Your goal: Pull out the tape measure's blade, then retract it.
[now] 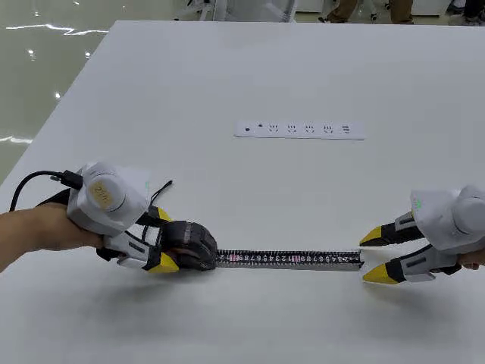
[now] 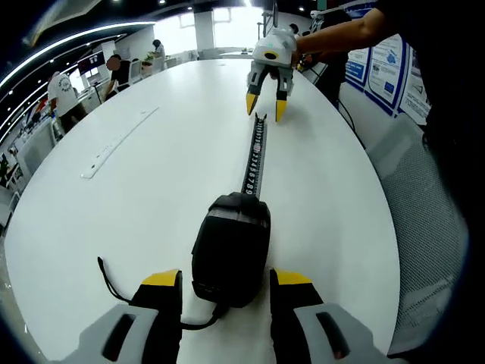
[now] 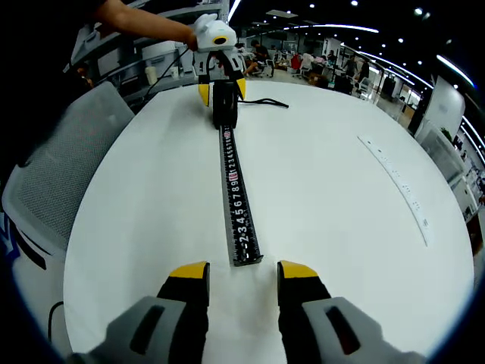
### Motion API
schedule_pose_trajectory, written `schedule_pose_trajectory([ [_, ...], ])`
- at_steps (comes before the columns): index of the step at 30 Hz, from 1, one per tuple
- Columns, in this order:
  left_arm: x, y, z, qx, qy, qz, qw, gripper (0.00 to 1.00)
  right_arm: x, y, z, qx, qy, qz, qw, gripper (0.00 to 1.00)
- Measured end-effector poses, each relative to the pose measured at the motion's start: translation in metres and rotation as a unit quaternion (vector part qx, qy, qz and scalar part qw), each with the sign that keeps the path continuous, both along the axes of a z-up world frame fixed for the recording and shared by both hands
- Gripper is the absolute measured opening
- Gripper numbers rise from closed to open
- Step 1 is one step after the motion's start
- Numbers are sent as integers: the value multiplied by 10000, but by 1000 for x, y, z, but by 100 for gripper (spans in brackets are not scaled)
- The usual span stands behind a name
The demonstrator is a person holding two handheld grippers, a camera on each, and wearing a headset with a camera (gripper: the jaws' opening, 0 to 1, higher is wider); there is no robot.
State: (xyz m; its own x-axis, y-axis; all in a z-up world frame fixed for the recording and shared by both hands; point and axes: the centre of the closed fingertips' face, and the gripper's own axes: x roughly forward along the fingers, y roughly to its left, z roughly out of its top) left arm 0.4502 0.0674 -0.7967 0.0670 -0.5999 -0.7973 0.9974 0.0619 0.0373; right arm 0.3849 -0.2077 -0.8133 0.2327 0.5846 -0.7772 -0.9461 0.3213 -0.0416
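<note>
The left gripper (image 2: 227,279) holds the hard case (image 2: 231,235) tight. The right gripper (image 3: 242,271) is open by the blade (image 3: 236,197) — it looks thin and springy, so pinch its very end.

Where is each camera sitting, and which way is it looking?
Head view: on the person's head, looking forward and down at the table; a forearm, left gripper and right gripper show.
Left gripper view: on the left gripper, looking along its jaws, past the tape measure and blade, toward the right gripper.
Right gripper view: on the right gripper, looking over its open jaws, back along the blade, toward the left gripper.
Shared: both gripper views see the blade.
</note>
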Motion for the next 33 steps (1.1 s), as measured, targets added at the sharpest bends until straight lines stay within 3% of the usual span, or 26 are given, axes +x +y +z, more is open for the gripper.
schedule_pose_trajectory([
  [9,-7,12,12,-377,9,605,9975,58,-9,1,9,177,-92,-413,9989,54],
  [13,-9,17,13,-380,-13,773,9963,68,-12,2,10,206,-108,-532,9983,63],
  [18,-8,19,14,-396,-29,906,9951,71,-14,3,12,259,-99,-608,9978,73],
  [19,-17,26,25,-788,-68,1427,9866,73,-23,7,20,461,-155,-1112,9926,75],
  [22,-20,28,28,-888,-123,1593,9831,78,-27,9,22,499,-190,-1201,9913,79],
  [33,-37,29,34,-1260,-208,2044,9705,89,-36,9,34,802,-371,-1856,9786,92],
])
